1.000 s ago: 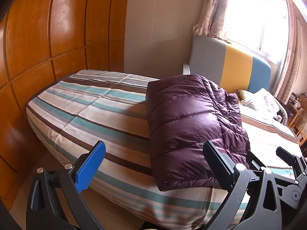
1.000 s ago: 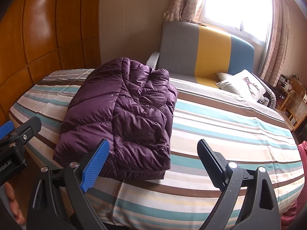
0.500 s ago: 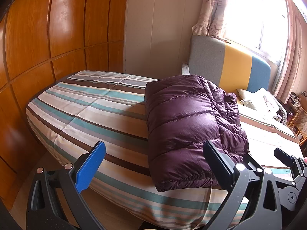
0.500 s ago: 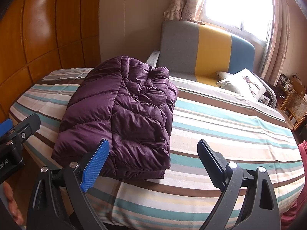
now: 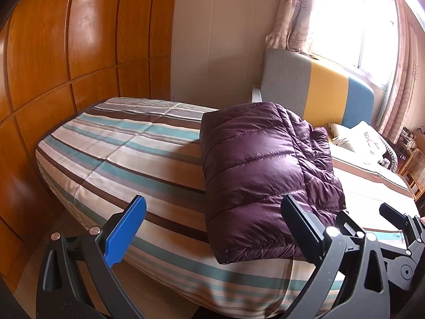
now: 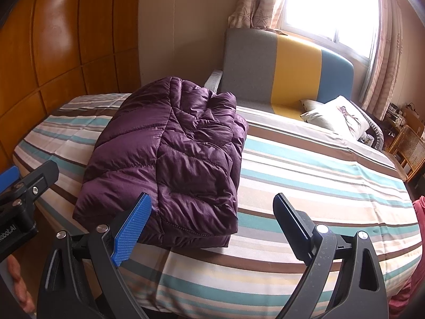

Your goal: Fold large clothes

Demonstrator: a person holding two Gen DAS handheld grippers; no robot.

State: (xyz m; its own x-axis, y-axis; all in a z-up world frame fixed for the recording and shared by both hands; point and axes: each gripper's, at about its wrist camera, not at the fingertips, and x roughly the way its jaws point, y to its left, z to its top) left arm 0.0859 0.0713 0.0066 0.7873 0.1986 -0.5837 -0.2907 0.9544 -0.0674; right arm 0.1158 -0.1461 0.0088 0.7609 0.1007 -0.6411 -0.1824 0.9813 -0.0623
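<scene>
Two spread grippers; folded purple jacket (image 6: 170, 159)

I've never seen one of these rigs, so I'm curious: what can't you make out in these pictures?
- Underside of the purple jacket: both views, hidden by its own folds.
- Scene outside the window: both views, washed out by glare.
- Clutter beside the wicker chair: right wrist view, too small, near the edge.
</scene>
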